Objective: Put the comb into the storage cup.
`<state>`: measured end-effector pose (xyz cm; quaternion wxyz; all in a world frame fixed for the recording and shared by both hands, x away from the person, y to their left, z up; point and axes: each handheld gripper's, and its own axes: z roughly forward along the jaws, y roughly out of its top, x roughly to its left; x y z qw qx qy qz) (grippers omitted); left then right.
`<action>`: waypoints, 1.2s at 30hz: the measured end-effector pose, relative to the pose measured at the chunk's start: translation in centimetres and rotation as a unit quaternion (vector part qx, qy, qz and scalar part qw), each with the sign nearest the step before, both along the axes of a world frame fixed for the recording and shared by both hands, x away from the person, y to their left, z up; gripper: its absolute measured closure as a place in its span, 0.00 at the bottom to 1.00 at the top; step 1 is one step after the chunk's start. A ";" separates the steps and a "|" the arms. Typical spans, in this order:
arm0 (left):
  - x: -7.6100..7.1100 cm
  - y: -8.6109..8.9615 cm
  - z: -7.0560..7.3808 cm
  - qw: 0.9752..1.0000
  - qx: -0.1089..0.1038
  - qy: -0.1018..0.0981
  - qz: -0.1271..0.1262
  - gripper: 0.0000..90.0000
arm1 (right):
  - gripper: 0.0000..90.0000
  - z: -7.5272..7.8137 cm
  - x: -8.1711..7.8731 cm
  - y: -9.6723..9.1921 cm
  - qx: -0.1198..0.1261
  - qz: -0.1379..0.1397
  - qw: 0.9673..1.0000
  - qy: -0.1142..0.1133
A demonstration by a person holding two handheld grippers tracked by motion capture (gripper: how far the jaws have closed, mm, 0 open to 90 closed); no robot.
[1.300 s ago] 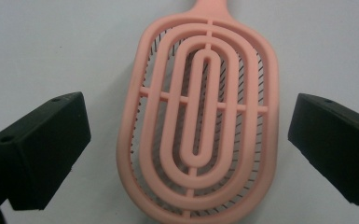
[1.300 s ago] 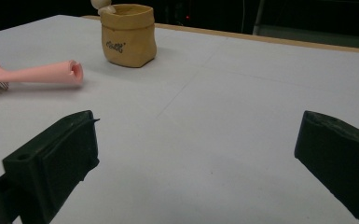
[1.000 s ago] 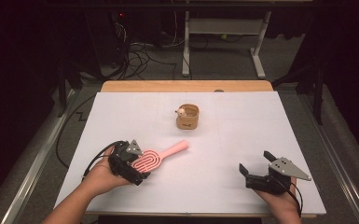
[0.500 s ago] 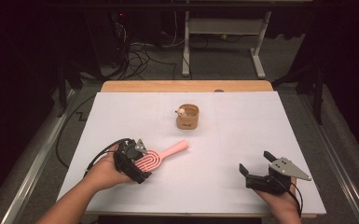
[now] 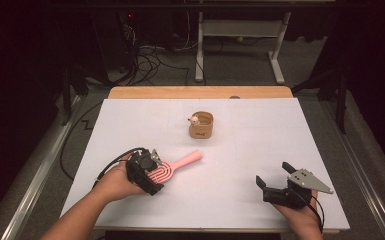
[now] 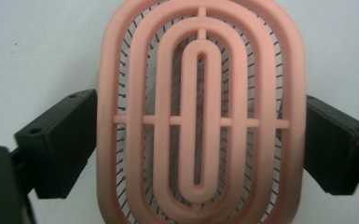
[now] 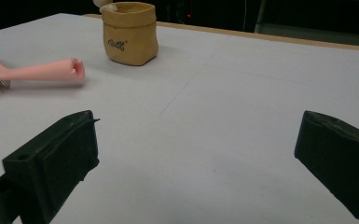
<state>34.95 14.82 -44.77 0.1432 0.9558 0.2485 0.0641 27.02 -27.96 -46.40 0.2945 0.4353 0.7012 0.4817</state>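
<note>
The pink hairbrush (image 5: 169, 167) is lying flat on the white worktop (image 5: 260, 135) at the near left, its oval head toward me and its handle pointing right and away, toward the small tan pouch (image 5: 201, 125) that sits farther off near the middle. In the left gripper view the head (image 6: 200, 112) is sitting squarely between my two black fingers, back side up with the bristles facing down. I am bringing the left gripper (image 5: 147, 170) in over that head, and its fingers have just been closing on it; they are now standing right at both rims of the head, though I cannot tell whether the pads are truly pressing yet.

To do this well, I am keeping the head centred so both pads meet the rims at the same height, across the widest part near the cross bar. I judge that an off-centre squeeze would let the smooth plastic rim twist or slide out, so I am closing slowly and lifting only once the grip feels even.

My right gripper (image 5: 275, 186) is resting at the near right, well apart from the brush, its fingers spread wide with nothing between them.
</note>
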 end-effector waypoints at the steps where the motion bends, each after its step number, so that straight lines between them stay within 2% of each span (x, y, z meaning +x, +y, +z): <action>1: 0.0 -0.1 0.1 1.000 0.000 0.001 0.000 0.15 | 0.00 0.0 0.0 0.0 0.000 0.000 1.000 0.000; 7: 0.2 -0.7 0.1 1.000 0.012 0.002 -0.008 0.18 | 0.00 0.0 0.0 0.0 0.000 0.000 1.000 -0.001; 13: 0.4 -0.7 0.2 1.000 0.011 0.011 -0.012 0.21 | 0.00 0.0 -0.1 0.0 -0.001 0.001 1.000 -0.001; 17: 0.5 -0.6 0.3 1.000 0.011 0.017 -0.010 0.21 | 0.00 0.0 -0.1 0.0 0.000 0.000 1.000 0.000; 36: 0.6 -0.8 0.5 1.000 0.012 0.014 0.002 0.22 | 0.00 -0.1 0.0 0.0 0.002 0.001 1.000 0.004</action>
